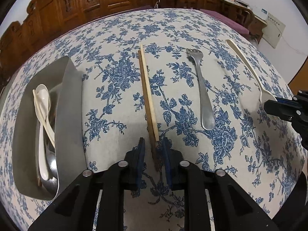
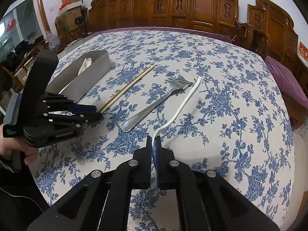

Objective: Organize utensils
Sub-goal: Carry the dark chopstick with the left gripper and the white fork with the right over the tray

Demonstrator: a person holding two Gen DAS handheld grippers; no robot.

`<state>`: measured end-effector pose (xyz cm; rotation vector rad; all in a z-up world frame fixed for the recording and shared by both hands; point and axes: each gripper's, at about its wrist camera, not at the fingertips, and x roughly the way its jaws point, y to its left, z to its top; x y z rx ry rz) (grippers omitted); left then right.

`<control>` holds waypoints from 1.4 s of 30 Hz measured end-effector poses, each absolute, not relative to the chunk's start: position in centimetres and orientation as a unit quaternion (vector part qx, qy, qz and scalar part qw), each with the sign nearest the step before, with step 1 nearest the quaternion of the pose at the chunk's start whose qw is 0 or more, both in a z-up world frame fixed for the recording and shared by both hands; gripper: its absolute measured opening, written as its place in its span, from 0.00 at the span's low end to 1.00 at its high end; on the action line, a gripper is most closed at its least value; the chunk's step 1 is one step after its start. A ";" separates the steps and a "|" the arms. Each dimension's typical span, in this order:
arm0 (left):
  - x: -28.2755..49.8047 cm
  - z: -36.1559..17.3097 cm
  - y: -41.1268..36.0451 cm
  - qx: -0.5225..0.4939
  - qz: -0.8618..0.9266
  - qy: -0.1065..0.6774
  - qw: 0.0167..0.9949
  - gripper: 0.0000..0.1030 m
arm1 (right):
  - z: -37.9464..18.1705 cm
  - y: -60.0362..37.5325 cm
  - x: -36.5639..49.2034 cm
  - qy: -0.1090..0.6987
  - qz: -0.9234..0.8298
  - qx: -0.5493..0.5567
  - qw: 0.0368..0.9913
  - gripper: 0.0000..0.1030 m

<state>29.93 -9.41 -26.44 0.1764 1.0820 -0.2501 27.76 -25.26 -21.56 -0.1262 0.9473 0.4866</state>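
Note:
A brown and a pale chopstick point(image 1: 148, 96) lie side by side on the cloth. Their near ends sit between the jaws of my left gripper point(image 1: 154, 143), which stand narrow, with a gap still showing beside the sticks. From the side, the left gripper point(image 2: 97, 113) meets the chopsticks point(image 2: 130, 84) at their near tips. My right gripper point(image 2: 153, 140) is shut on the head of a white plastic fork point(image 2: 182, 100), whose handle stretches away over the cloth. In the left wrist view the right gripper point(image 1: 269, 104) holds that white fork point(image 1: 244, 57) at the right. A metal fork point(image 1: 202, 88) lies between the chopsticks and the white fork.
A steel tray point(image 1: 73, 100) at the left holds a white spoon point(image 1: 43, 96), a pale chopstick and a metal spoon point(image 1: 51, 165). Carved wooden chairs point(image 2: 192, 9) ring the far side of the floral tablecloth point(image 2: 231, 105). A person's hand point(image 2: 28, 154) grips the left tool.

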 end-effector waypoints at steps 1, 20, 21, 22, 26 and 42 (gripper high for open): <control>29.9 -26.5 -9.4 0.083 -0.119 0.513 0.846 0.05 | -21.5 -25.2 27.8 0.451 0.232 -0.060 0.860 0.04; 27.8 -23.2 -8.4 0.073 -0.121 0.485 0.863 0.03 | -19.9 -23.4 26.9 0.434 0.256 -0.064 0.861 0.04; 27.7 -22.9 -8.4 0.072 -0.122 0.483 0.864 0.03 | -19.8 -23.2 26.8 0.433 0.258 -0.065 0.861 0.04; 27.7 -22.5 -8.3 0.071 -0.122 0.480 0.866 0.03 | -19.7 -23.0 26.8 0.432 0.259 -0.067 0.861 0.04; 27.3 -21.5 -8.0 0.070 -0.122 0.471 0.871 0.03 | -19.4 -22.3 26.6 0.431 0.262 -0.071 0.861 0.04; 25.6 -17.8 -3.6 0.047 -0.103 0.439 0.891 0.03 | -15.9 -18.4 25.7 0.411 0.280 -0.084 0.864 0.04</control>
